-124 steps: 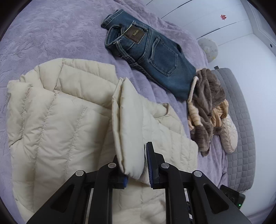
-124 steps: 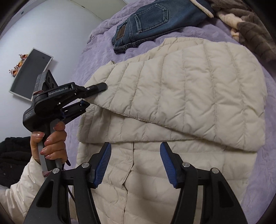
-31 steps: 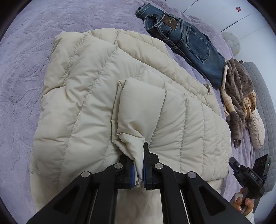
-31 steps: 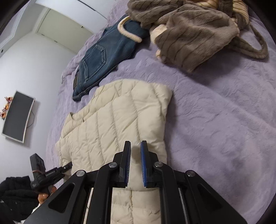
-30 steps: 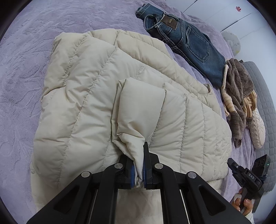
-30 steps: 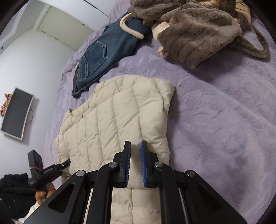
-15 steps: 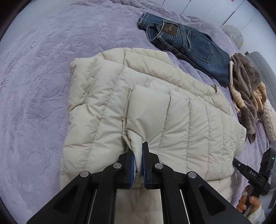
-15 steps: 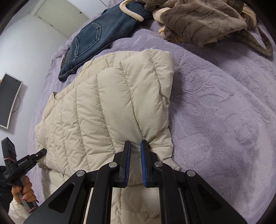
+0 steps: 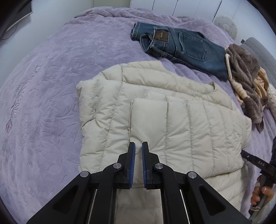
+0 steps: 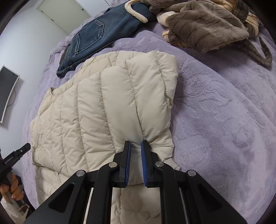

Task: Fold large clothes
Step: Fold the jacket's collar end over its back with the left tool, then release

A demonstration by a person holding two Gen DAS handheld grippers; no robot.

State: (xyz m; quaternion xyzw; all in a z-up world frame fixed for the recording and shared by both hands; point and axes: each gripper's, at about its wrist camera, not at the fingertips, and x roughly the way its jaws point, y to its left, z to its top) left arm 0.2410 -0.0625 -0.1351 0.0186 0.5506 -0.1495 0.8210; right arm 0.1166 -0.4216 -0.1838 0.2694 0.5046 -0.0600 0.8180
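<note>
The right gripper (image 10: 135,144) is pinching the puffy, light, slippery cream quilted down jacket (image 10: 103,110) at its folded edge, the sensible hold, while the left gripper (image 9: 138,146) is hovering with jaws nearly closed and empty.

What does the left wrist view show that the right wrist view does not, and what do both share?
Left only: embossed lettering on the bedspread, a grey quilted headboard. Right only: a white door, the right claw pinching the jacket's edge. Both: the cream puffer jacket, jeans, a brown fleece garment.
</note>
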